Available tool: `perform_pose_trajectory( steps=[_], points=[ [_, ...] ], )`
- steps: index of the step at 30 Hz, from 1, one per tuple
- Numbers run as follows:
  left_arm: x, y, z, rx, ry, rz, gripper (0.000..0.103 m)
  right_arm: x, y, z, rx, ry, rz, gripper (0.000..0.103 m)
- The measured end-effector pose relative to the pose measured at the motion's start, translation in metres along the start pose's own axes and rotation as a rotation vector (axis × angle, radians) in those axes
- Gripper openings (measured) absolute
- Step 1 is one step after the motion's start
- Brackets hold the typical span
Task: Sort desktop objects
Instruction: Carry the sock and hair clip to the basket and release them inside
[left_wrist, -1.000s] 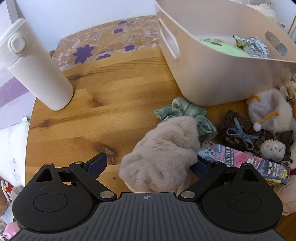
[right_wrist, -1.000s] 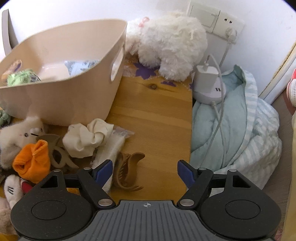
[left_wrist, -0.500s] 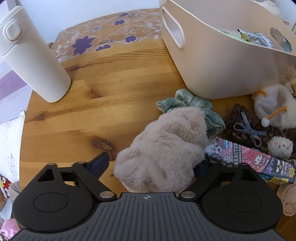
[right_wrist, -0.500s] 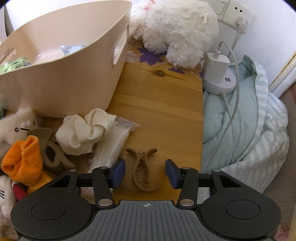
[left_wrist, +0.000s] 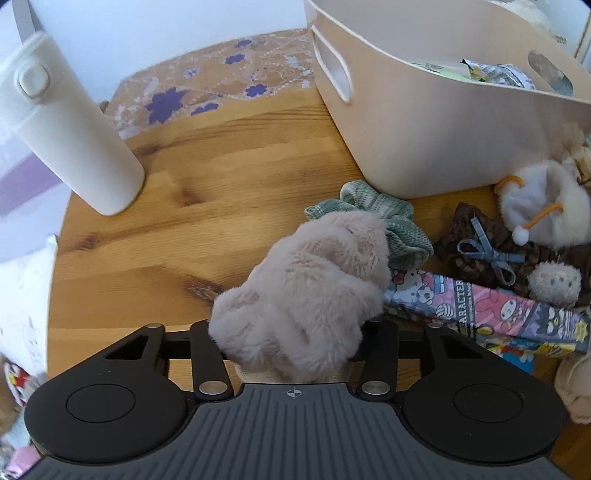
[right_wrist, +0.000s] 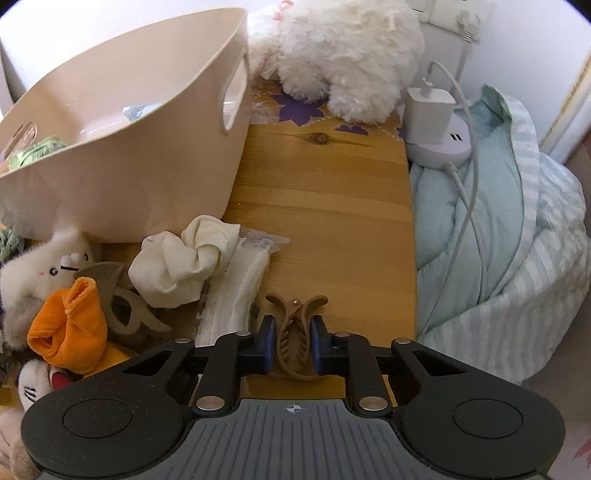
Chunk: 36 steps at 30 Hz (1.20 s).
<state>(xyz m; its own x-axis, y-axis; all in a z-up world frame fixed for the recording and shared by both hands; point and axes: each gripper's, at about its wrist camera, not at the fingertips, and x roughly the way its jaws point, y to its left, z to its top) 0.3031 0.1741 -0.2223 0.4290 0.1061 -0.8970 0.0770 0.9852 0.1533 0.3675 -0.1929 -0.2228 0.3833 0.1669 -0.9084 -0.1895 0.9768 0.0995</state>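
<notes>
Change since the earlier frames: both pairs of jaws have just been closing, and each now has an item between its pads where a second ago they stood wide.

Right gripper (right_wrist: 291, 345): blue pads pressed on both flanks of a brown hair claw (right_wrist: 295, 332), lower centre of the right wrist view. The claw rests on the wooden table (right_wrist: 325, 206), its winged handles pointing toward the top of the frame.

Left gripper (left_wrist: 291, 332): closed in on a beige fluffy scrunchie (left_wrist: 306, 291), lower centre of the left wrist view. The pads are buried in the fur, so firm contact is a judgement, not a certainty.

Adjacent, left view: green scrunchie (left_wrist: 384, 221) partly under the fluffy one; cartoon-print box (left_wrist: 491, 310) at right; white tumbler (left_wrist: 66, 129) at upper left.

Adjacent, right view: cream scrunchie (right_wrist: 181, 258) and orange cloth (right_wrist: 70, 325) at left.

Destination, presumed: beige bin (left_wrist: 443, 110), upper right of the left view, already holding a few items.

Risks: the claw is narrow and hard, and could pivot or slip out if lifted abruptly. The pile is soft and compressible, so the left grip may hold fur only and shed it; the green scrunchie may drag along.
</notes>
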Motion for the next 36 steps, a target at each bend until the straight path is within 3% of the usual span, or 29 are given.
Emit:
perform_pose_trajectory(
  steps=[9,16,26,36],
  points=[
    [-0.028,0.017,-0.006,-0.087,-0.061,0.002,0.042,-0.036,-0.002,-0.002,0.022,-0.087,0.027,0.018],
    [-0.068,0.020,0.000,-0.088,-0.179,-0.002,0.042,-0.078,0.007,0.014,-0.015,-0.230,0.059,0.018],
    [-0.107,-0.001,0.051,-0.023,-0.343,-0.025,0.042,-0.121,0.031,0.052,-0.051,-0.377,0.156,0.018],
    [-0.092,-0.030,0.112,-0.010,-0.402,-0.003,0.042,-0.111,0.062,0.097,-0.135,-0.425,0.178,0.018]
  ],
)
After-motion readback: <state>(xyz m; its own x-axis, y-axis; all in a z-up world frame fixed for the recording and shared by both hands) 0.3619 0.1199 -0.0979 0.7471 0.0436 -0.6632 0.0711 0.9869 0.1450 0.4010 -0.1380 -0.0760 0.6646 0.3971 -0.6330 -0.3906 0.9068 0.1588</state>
